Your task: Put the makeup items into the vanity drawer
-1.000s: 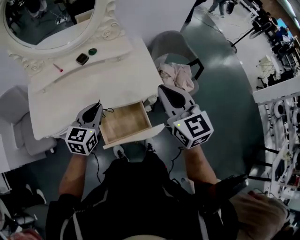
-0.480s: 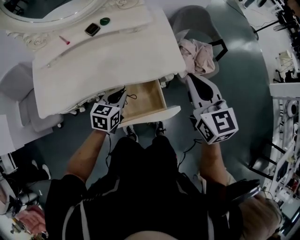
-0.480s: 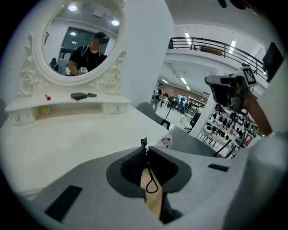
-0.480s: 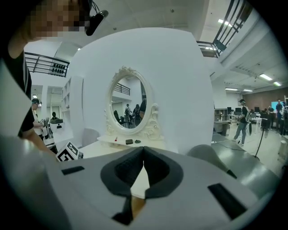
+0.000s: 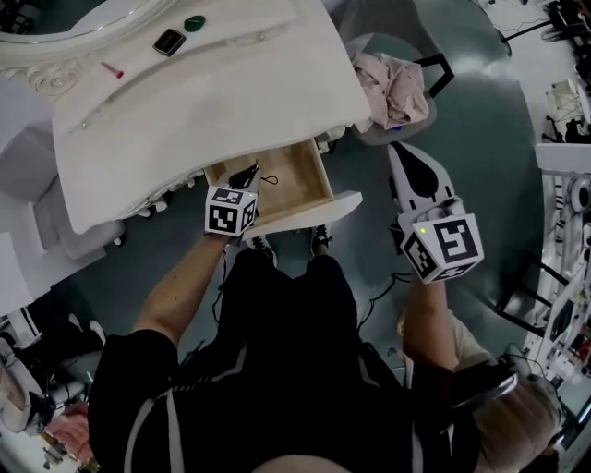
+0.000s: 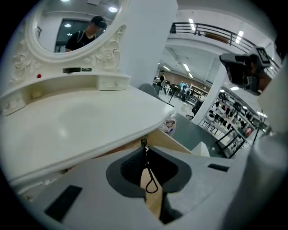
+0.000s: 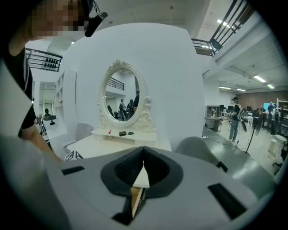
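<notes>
The white vanity (image 5: 231,102) has its wooden drawer (image 5: 297,181) pulled out. My left gripper (image 5: 245,175) hangs over the drawer's left part, just under the tabletop edge. It is shut on a thin small item (image 6: 144,143) with a black cord loop (image 6: 152,184) dangling from it. My right gripper (image 5: 412,168) is off to the right of the drawer over the floor, shut and empty (image 7: 143,161). On the vanity's back shelf lie a dark square compact (image 5: 169,42), a green round item (image 5: 194,22) and a small red stick (image 5: 112,70).
A grey chair (image 5: 420,120) with a pinkish cloth (image 5: 392,88) on it stands right of the vanity, close to my right gripper. An oval mirror (image 7: 123,96) rises behind the shelf. A pale seat (image 5: 28,175) sits at the vanity's left. The person's legs are right under the drawer front.
My left gripper has dropped from beside the drawer's front corner down over the drawer, still with the corded item. The right gripper has sunk a little, staying beside the chair.
</notes>
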The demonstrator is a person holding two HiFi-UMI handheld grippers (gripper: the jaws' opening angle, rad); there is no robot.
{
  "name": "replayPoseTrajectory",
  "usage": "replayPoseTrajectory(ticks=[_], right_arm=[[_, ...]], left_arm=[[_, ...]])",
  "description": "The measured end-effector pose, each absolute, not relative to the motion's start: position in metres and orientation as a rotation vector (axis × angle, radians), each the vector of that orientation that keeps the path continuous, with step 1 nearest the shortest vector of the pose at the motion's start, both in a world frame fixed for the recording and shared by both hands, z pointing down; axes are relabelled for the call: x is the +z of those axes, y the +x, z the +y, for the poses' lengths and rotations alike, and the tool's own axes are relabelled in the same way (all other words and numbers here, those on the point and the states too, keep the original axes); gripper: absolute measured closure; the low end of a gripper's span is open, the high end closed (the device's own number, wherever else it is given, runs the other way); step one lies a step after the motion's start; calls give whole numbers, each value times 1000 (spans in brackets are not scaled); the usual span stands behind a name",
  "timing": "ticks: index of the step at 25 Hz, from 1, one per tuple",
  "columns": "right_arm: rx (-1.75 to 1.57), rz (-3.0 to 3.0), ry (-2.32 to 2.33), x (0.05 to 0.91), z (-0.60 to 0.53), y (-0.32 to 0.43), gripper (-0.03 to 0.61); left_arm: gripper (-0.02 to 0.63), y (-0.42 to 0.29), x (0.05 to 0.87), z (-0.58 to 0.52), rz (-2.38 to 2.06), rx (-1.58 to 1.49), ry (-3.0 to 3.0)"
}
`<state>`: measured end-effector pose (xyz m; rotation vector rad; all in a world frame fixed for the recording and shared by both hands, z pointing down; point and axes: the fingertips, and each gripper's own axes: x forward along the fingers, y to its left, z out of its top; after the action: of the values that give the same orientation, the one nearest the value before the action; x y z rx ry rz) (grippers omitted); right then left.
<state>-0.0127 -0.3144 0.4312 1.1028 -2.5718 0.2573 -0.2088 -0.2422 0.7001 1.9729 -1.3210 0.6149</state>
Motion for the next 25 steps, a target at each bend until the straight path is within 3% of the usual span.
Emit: replayPoseTrajectory(ticks=[25], right_arm=[[376,-2367,1325,479,-290,53,574]], left_arm=[[586,-199,829,-270,-1180,898,1899]])
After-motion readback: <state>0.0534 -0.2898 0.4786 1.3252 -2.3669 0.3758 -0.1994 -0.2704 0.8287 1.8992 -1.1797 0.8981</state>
